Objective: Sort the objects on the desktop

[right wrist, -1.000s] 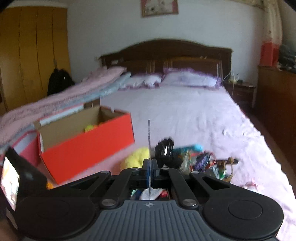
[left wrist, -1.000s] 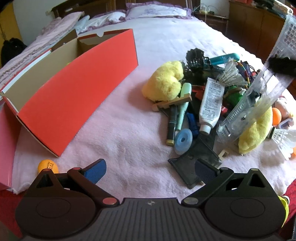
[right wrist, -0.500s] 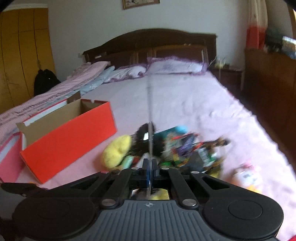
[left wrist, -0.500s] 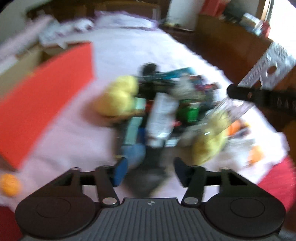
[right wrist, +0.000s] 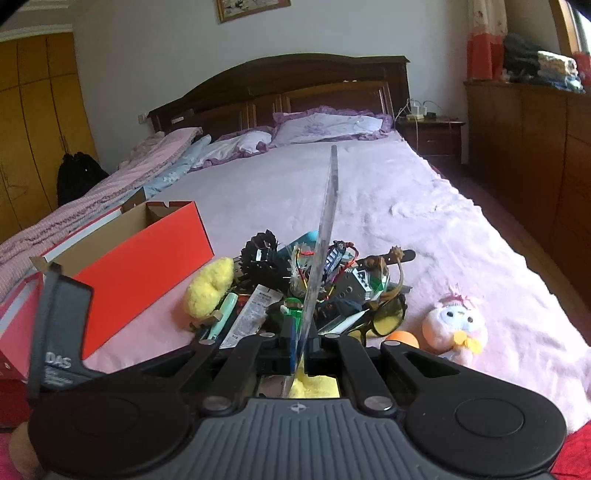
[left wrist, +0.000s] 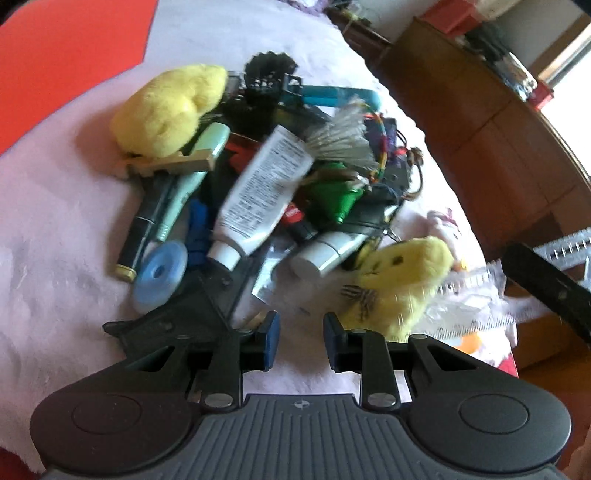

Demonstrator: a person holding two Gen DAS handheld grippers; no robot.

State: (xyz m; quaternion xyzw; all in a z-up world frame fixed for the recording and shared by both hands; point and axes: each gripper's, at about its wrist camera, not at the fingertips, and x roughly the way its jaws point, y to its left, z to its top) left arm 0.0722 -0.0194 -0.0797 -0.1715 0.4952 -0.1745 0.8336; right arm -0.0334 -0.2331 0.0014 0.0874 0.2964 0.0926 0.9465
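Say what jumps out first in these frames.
The clear ruler clamped edge-on in the right tool, sticking up over a tangled pile of small items on the pink bedspread. A red box stands open left of the pile, and the open left tool hovers at its near edge beside a yellow plush.

A dark wooden headboard (right wrist: 288, 88) spans the 12 o'clock end of the bed (right wrist: 388, 206), with two frilled pillows (right wrist: 325, 127) just below it and a framed picture (right wrist: 253, 8) on the wall above. A folded pink quilt (right wrist: 110, 184) lies along the bed's 9 o'clock edge (a black bag (right wrist: 77, 177) stands just beyond it, before the yellow wardrobe (right wrist: 33, 122)). At 3 o'clock, a wooden cabinet (right wrist: 528, 158) carries stacked textiles, and a nightstand (right wrist: 432, 138) with cables stands between it and the headboard.
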